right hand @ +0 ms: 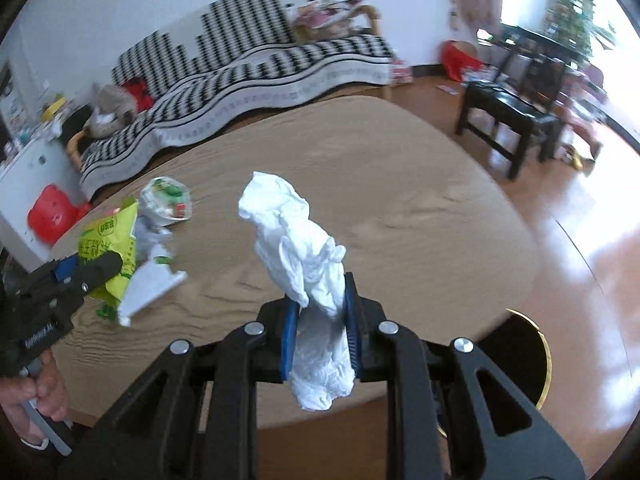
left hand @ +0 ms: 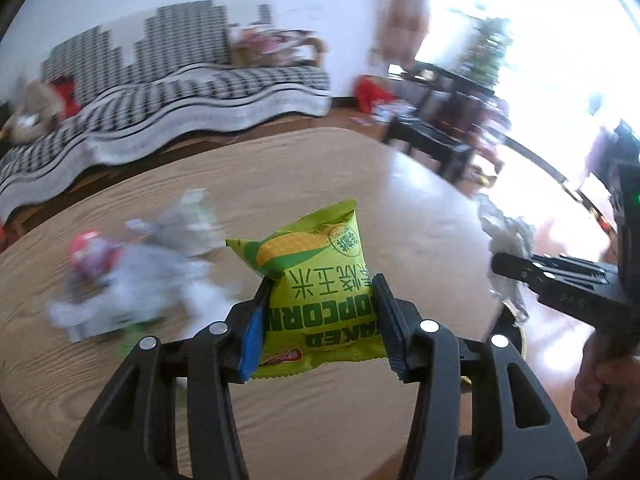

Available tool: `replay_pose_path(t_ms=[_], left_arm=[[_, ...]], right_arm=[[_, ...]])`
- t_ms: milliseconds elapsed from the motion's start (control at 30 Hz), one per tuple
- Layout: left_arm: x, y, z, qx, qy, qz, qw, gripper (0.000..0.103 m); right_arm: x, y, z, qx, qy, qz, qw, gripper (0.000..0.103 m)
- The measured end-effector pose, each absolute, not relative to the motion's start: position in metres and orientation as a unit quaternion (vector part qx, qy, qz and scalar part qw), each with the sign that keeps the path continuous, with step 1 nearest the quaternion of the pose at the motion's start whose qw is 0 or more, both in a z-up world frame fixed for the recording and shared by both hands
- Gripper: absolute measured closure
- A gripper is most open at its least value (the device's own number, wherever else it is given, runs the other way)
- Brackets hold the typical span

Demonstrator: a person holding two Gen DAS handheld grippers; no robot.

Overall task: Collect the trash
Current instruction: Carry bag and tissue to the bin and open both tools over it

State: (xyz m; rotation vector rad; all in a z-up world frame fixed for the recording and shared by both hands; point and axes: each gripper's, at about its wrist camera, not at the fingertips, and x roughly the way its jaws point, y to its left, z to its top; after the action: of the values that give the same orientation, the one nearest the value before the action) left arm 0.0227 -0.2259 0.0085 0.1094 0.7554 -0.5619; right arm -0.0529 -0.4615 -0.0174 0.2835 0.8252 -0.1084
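Showing both grippers loaded above the table (right hand: 400,184). The left gripper (left hand: 320,320) pinches a popcorn bag (left hand: 316,280) across its lower half, fingers pressed against the two faces, the sealed top standing free above them. The right gripper (right hand: 320,332) has its fingers nearly together on a tissue wad (right hand: 304,264), gripped about the middle, with loose ends spilling above and below. Both items hang clear of the wood. Judged by look, the bag is light, crinkly film, slick on its printed faces; a hold near a crimped seam should slip least. The tissue is soft, near weightless and compressible, so a tight pinch through its bulk suits it, though a loose end could tear away. More wrappers (right hand: 160,240) lie on the table to the left, including a crushed cup (right hand: 168,198).
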Motion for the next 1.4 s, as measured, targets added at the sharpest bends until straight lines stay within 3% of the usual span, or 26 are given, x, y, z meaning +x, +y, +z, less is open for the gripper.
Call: replay_pose_path(t_ms=[233,667,1033,1400], left_arm=[[-0.032,-0.336,-0.019,0.108,0.359,-0.367,0.851,0.055],[-0.078,-0.465,-0.071,0.126,0.39,-0.455,0.791,0.055],[-0.073,-0.505,-0.113,0.154,0.421,-0.452,0.771,0.055],[-0.07,-0.516,-0.118,0.154,0.425,-0.454,0.768,0.054]], right_arm=[[-0.11,-0.544,-0.03,0.174,0.399,-0.122,0.892,0.081],[-0.182,-0.643,-0.098,0.264,0.448,-0.194,0.832,0.081],[-0.185,-0.67,-0.119,0.305,0.464,-0.194,0.809,0.081],[-0.177,-0.677,-0.126,0.317,0.464,-0.192,0.805,0.08]])
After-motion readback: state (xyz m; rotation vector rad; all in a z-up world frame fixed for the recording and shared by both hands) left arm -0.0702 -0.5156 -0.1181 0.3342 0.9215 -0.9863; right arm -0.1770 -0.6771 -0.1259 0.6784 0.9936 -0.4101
